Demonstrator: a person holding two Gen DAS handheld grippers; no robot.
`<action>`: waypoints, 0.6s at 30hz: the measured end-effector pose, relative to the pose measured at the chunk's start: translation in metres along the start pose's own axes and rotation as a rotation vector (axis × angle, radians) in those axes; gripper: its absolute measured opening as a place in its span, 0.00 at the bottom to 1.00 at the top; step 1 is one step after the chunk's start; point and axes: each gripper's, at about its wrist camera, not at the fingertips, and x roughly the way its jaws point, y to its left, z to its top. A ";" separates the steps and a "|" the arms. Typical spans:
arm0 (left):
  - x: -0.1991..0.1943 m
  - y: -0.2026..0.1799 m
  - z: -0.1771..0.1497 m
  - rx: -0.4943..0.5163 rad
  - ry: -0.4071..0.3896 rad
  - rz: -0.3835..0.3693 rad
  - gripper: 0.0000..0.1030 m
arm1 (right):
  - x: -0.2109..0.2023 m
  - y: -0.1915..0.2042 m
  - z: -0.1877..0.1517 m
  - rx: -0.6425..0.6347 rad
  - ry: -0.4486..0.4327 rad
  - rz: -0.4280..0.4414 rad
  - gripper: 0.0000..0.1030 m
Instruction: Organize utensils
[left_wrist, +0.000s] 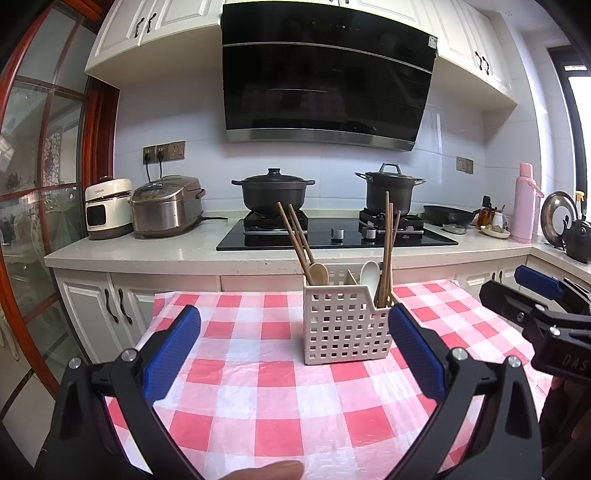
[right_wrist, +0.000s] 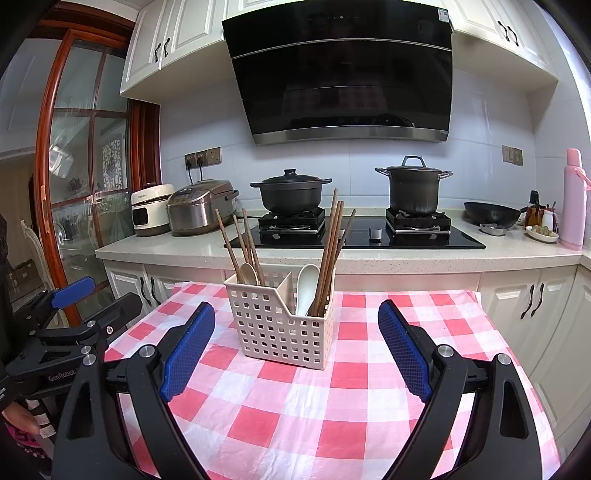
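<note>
Apparently sorting is done: chopsticks (right_wrist: 328, 258) and spoons (right_wrist: 306, 286) stand in the caddy (right_wrist: 280, 328); left gripper (left_wrist: 294, 349) and right gripper (right_wrist: 296, 349), both spread empty, should back off without bumping it.

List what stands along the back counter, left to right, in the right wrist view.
White cooker → silver rice cooker → black casserole pot → tall stockpot → wok → pink thermos.
</note>
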 end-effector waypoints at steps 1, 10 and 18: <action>0.000 0.000 0.000 0.001 0.001 -0.001 0.96 | 0.000 0.000 0.000 0.000 0.000 0.000 0.82; 0.000 0.000 -0.002 -0.001 0.001 -0.013 0.96 | -0.001 0.000 0.000 0.000 -0.003 0.002 0.82; 0.000 0.002 -0.005 -0.012 0.007 -0.025 0.96 | -0.002 0.000 0.000 -0.001 -0.002 0.003 0.82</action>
